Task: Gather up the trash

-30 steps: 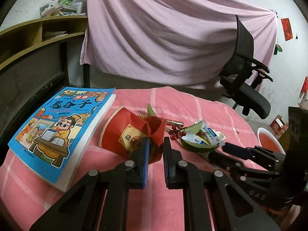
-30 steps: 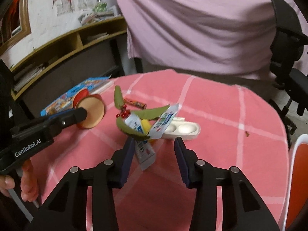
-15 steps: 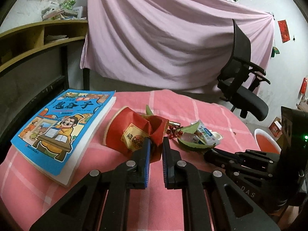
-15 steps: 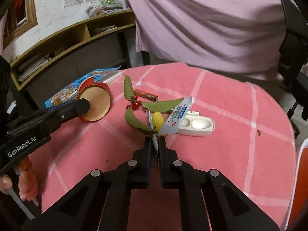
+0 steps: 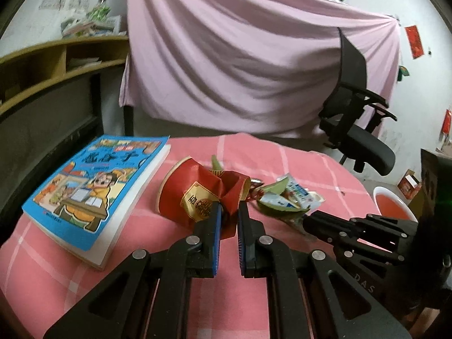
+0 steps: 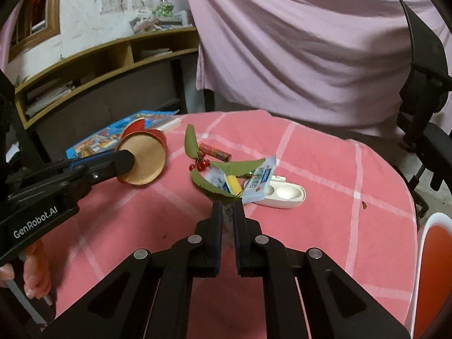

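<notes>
**Right jaws now clamped on wrapper; left holds crushed cup**

Since a second ago the right gripper (image 6: 226, 207) went from jaws wide apart around the wrapper's near end to jaws together on it. The little heap looks pulled up slightly with it. Left gripper (image 5: 228, 212) barely changed: jaws pinched on the wall of the crumpled red paper cup with gold emblem (image 5: 197, 195), same as before.

Where things sit: cup lies on its side toward the left edge of the pink checked tabletop (image 6: 325, 152), mouth facing the right wrist view, beside the blue cartoon-cover book (image 5: 93, 186) at the left edge. The trash heap is mid-tabletop: white-and-blue plastic wrapper (image 6: 260, 179), green leaves with serrated edge (image 6: 210, 188), a sprig of red berries (image 6: 200, 165), something yellow tucked in the middle. A small red candy-like roll (image 6: 215, 152) lies just behind it; a white two-well plastic case (image 6: 282, 193) touches the heap's right side. A red bin with white rim (image 6: 435, 276) stands off the right edge.

Handling, my read: all light. The cup is already crushed, soft paper, so the wall pinch is fine. The wrapper is thin, slick film, and an end grip may slip. Leaves and berries lie loose on it and will likely drop off on lifting. Whether the white case counts as trash I cannot tell.
</notes>
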A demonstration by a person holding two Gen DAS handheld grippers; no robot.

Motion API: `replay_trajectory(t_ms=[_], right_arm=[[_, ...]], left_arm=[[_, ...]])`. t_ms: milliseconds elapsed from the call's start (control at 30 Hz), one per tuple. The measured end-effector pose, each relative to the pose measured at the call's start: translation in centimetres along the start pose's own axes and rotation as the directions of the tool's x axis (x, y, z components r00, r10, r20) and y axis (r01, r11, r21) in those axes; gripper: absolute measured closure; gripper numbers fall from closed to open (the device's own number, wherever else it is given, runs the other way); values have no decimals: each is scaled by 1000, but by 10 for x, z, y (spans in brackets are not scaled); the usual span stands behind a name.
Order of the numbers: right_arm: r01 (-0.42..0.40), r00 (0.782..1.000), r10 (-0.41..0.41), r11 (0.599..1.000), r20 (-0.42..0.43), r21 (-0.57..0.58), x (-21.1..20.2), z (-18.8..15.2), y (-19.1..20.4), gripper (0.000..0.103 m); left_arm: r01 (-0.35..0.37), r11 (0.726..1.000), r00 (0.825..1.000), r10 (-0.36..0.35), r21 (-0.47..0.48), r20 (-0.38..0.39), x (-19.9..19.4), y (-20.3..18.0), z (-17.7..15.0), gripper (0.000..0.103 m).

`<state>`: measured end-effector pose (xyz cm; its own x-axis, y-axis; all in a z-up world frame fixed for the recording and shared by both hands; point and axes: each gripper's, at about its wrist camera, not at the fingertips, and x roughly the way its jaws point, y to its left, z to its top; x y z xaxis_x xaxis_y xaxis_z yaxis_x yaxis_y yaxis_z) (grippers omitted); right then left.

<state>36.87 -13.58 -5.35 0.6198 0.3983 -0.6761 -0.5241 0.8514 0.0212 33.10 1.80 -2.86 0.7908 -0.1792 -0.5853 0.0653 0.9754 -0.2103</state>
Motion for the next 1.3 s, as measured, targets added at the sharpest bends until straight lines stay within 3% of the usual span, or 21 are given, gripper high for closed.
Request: replay_trajectory(t_ms=[200, 267, 567, 733, 800, 867, 1033, 1300], right_arm=[[-7, 999, 5, 999, -48, -39, 10, 0, 8, 90], [-15, 998, 12, 999, -58, -49, 12, 0, 9, 80], [-9, 999, 11, 999, -48, 44, 11, 4, -12, 76], [6, 999, -5, 999, -37, 33, 11, 8, -12, 76], [7, 999, -6, 999, -41, 33, 13, 9, -13, 71], [1, 999, 1, 999, -45, 53, 16, 10, -17, 55], [-31, 998, 36, 995, -46, 98, 17, 10, -28, 55], [-134, 986, 133, 991, -100, -7, 16, 3, -5, 55]], left_arm=[[1, 1000, 1000, -2, -11, -5, 0, 4, 1, 95], [0, 1000, 1000, 0, -4, -7, 0, 3, 1, 95], [16, 999, 1000, -16, -29, -8, -1, 4, 1, 95], [19, 999, 1000, -20, -34, -9, -1, 5, 1, 95], [20, 999, 1000, -20, -34, -9, -2, 5, 1, 95], [19, 999, 1000, -19, -33, -10, -1, 5, 1, 95], [17, 999, 1000, -17, -29, -14, -1, 5, 1, 95], [28, 998, 1000, -28, -51, -8, -2, 7, 1, 95]])
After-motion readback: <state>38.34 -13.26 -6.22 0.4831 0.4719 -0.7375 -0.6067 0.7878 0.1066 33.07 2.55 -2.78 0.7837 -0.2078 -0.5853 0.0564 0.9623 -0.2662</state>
